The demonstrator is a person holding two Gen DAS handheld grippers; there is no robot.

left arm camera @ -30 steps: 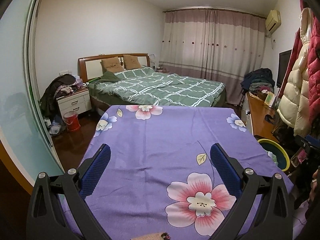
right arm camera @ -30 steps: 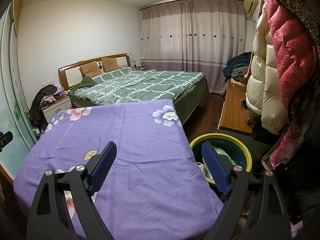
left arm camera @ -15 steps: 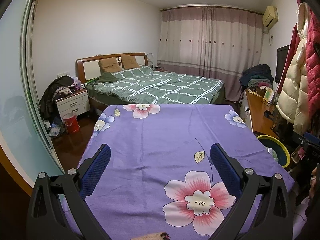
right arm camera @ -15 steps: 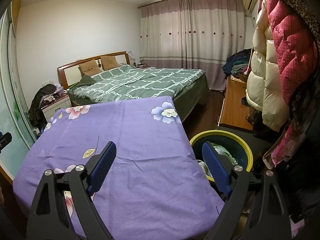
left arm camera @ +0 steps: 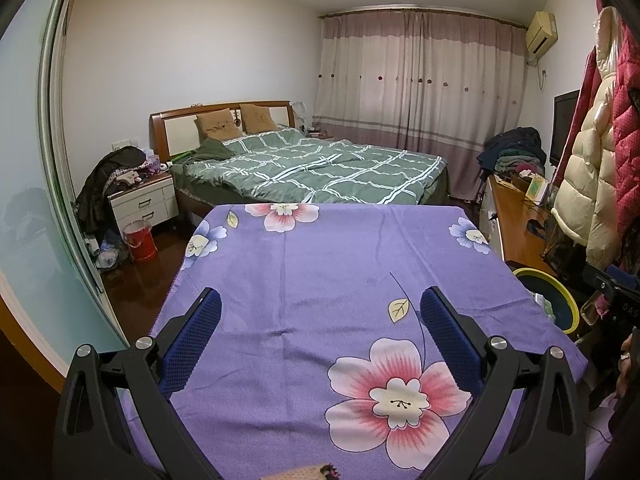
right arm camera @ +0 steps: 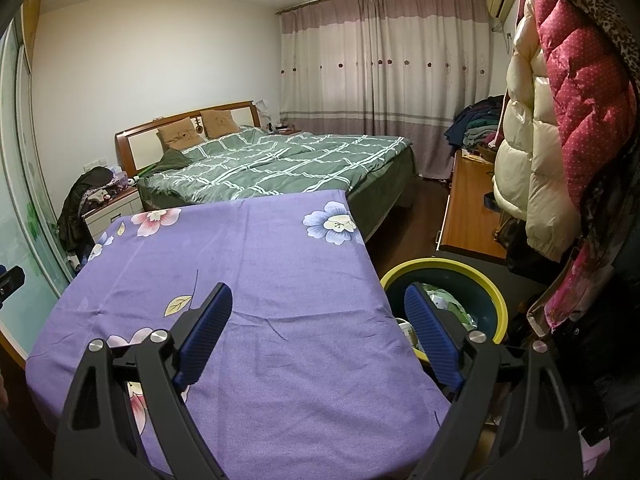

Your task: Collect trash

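A purple flowered cloth (left arm camera: pixel 320 280) covers the table (right arm camera: pixel 260 260) and bears no loose items that I can see. My left gripper (left arm camera: pixel 320 300) hangs open over its near half, nothing between the blue pads. My right gripper (right arm camera: pixel 318 296) is open too, above the table's right edge. A yellow-rimmed dark bin (right arm camera: pixel 472 276) stands on the floor right of the table, with crumpled trash (right arm camera: pixel 448 300) inside; in the left wrist view the bin (left arm camera: pixel 560 292) shows at the right edge.
A bed with a green checked cover (left arm camera: pixel 320 168) lies beyond the table. A white nightstand (left arm camera: pixel 144 204) and red bucket (left arm camera: pixel 138 240) stand at the left. Coats (right arm camera: pixel 568 100) hang close at the right above a wooden desk (right arm camera: pixel 468 208).
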